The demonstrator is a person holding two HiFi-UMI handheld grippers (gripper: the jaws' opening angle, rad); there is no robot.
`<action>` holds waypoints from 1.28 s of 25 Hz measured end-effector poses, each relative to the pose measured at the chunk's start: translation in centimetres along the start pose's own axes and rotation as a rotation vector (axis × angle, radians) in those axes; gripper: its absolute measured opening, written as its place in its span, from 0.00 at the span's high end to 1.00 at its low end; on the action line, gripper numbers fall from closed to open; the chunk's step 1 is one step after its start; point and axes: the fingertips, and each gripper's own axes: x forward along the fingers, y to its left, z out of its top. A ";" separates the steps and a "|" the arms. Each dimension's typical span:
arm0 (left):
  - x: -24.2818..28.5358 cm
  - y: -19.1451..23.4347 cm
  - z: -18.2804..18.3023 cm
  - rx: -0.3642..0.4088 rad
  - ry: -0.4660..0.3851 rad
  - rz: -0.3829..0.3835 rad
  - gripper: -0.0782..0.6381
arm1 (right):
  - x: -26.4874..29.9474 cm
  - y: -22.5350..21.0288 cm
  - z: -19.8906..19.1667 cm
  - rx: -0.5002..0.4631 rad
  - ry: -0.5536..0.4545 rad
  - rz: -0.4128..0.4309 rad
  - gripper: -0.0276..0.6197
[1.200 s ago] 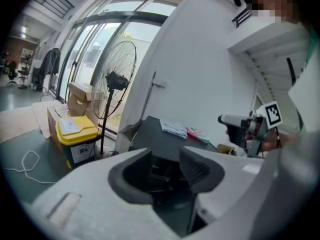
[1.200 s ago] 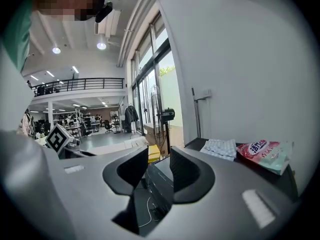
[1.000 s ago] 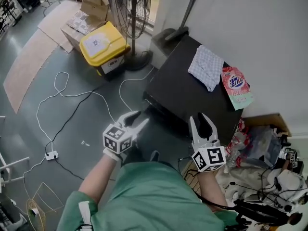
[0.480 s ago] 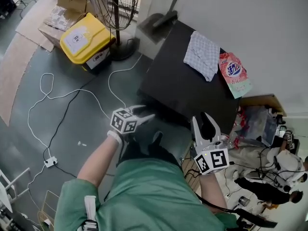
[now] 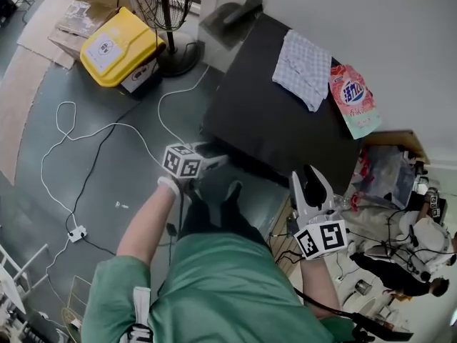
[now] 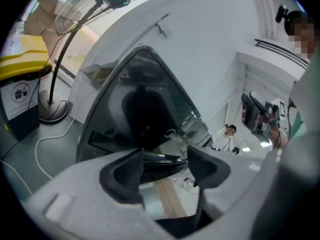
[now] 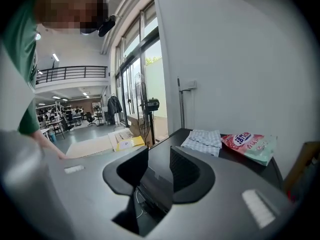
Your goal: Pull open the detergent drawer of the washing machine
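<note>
Black washing machine: detergent drawer shut, at 12 o'clock from left gripper, empty fingers just been opening; right gripper released. Fingers may skid off the glossy front, missing it.

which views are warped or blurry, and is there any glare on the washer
Left gripper view: fisheye bend, dark corners, the left tongs soft from closeness, the washing machine glossy in front and full of reflections. Right gripper view: same bend, windows bright. Head view: fairly sharp, evenly lit, no glare.
</note>
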 end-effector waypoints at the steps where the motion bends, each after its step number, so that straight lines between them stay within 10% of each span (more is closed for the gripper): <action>1: 0.0 0.1 0.0 -0.002 -0.001 -0.008 0.51 | 0.0 -0.2 -0.2 0.006 0.003 -0.001 0.77; 32: 2.2 0.4 1.1 -0.156 -0.137 -0.172 0.42 | -1.5 1.9 -4.6 -0.011 0.089 0.077 0.77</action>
